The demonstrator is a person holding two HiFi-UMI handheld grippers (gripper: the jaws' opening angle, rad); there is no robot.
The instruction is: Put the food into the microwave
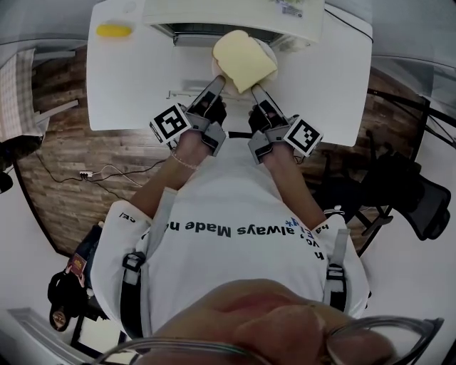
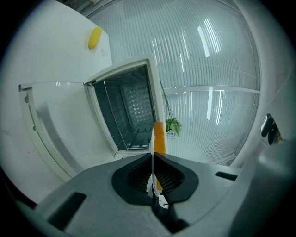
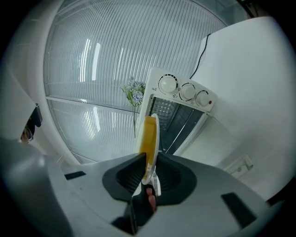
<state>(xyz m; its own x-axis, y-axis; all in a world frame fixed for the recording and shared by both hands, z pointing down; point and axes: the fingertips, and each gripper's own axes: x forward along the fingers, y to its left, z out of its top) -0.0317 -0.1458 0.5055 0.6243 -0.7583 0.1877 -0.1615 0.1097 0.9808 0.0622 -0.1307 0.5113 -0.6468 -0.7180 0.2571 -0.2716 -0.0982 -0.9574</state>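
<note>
Food (image 1: 244, 58), a flat yellow slice, lies on a white plate (image 1: 269, 51). Both tongs hold the plate just in front of the open microwave (image 1: 235, 16). The left tongs (image 1: 219, 82) pinch the near rim of the plate on one side. The right tongs (image 1: 255, 89) pinch it on the other side. The microwave stands on a white counter (image 1: 135, 78). A small yellow thing (image 1: 114, 31) lies on the counter, well off to the left.
</note>
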